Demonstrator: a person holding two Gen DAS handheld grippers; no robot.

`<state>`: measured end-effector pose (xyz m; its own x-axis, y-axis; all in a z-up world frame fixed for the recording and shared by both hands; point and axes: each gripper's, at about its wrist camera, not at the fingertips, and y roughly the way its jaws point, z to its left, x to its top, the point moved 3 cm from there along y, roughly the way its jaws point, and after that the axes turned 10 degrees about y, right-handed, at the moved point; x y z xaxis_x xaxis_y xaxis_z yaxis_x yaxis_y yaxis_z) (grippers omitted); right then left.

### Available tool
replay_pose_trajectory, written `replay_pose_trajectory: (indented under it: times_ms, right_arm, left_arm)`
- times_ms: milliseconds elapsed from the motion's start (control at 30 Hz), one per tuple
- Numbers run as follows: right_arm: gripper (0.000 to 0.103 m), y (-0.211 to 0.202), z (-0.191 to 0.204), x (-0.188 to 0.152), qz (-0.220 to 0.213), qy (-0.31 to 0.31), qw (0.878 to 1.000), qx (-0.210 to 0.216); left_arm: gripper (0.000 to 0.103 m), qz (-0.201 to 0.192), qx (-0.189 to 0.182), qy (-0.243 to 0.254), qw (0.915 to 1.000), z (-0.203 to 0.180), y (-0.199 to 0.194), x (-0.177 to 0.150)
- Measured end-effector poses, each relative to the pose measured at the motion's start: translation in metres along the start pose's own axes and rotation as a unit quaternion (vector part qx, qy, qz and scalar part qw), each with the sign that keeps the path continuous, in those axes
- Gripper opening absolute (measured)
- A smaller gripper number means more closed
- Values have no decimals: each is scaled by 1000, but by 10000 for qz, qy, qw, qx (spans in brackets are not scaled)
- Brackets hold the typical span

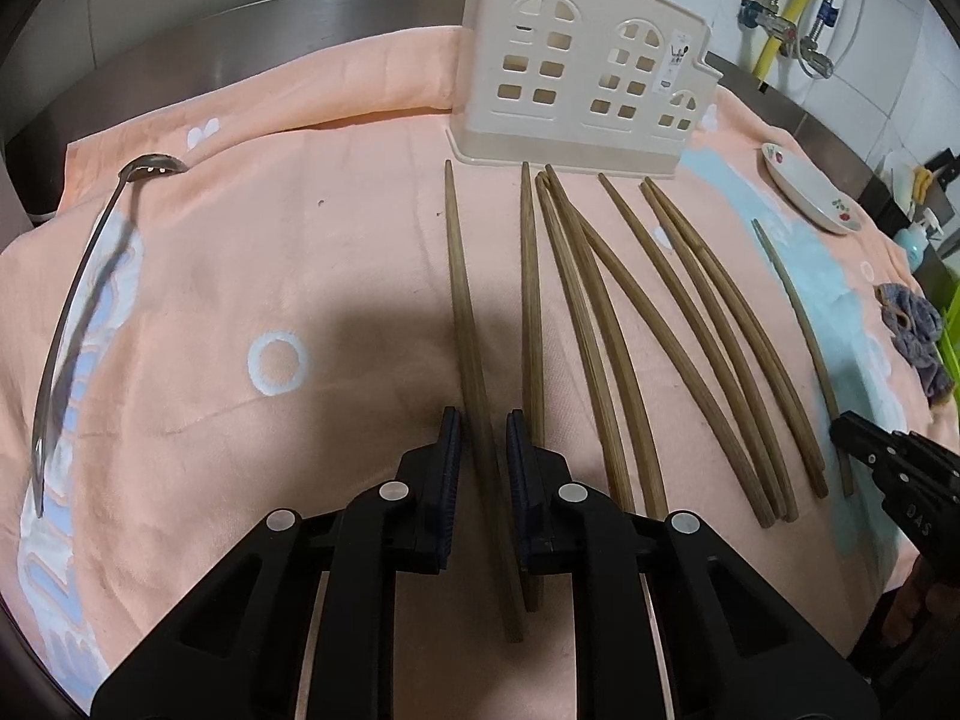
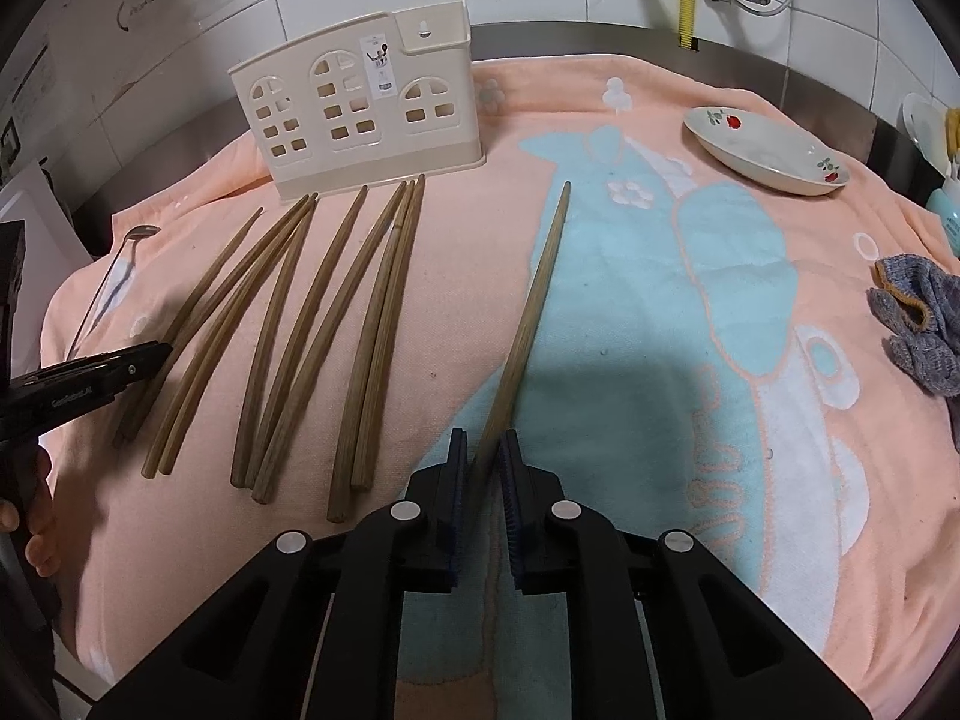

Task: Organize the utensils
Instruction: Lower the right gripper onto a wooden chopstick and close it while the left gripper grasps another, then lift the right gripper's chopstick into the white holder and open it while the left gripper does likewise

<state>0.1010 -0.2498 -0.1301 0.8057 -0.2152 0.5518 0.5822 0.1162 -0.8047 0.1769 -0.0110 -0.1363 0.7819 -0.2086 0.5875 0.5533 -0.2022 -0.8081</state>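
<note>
Several brown wooden chopsticks [image 1: 606,324] lie side by side on a peach towel [image 1: 312,252], tips toward a cream utensil holder [image 1: 582,66], which also shows in the right wrist view [image 2: 360,114]. My left gripper [image 1: 483,438] straddles the leftmost chopstick [image 1: 465,312], jaws narrowly apart around it. My right gripper [image 2: 483,456] is closed around a lone chopstick [image 2: 534,300] lying apart to the right, on the towel's blue pattern. A steel spoon [image 1: 72,312] lies at the far left.
A flowered saucer [image 2: 768,150] sits at the back right of the towel. A grey cloth [image 2: 918,324] lies at the right edge. A steel counter rim and tiled wall with pipes stand behind.
</note>
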Motion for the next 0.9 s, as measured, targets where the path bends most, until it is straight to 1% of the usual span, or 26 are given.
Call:
replay_pose_trajectory:
  times_ms: [67, 133, 267, 400, 533, 633, 800, 900]
  right_arm:
    - [9, -2, -1, 0, -30, -11, 10000, 14]
    - [8, -7, -1, 0, -131, -88, 9999, -26]
    - [7, -20, 1, 3, -370, -241, 9990, -74]
    - [7, -39, 3, 13, -691, -370, 9969, -25]
    - [6, -60, 10, 31, -1034, -501, 9933, 128]
    - [6, -74, 19, 47, -1253, -637, 9898, 246]
    - [6, -90, 36, 75, -1480, -960, 9833, 442]
    - [6, -95, 46, 91, -1545, -1114, 9802, 542]
  left_arm:
    - [10, 4, 24, -50, 10000, 2, 0, 0]
    - [7, -4, -16, -151, 9999, 5, 0, 0]
    - [6, -18, 33, -179, 9998, 6, -4, 0]
    - [6, -266, 81, -114, 9995, 5, -25, 7]
    - [5, -621, 110, -14, 9980, 4, -53, 22]
    - [5, -817, 116, 85, 9966, 2, -70, 33]
    - [5, -986, 39, 180, 9950, 2, -86, 52]
    - [5, -1027, 12, 275, 9943, -1, -92, 63]
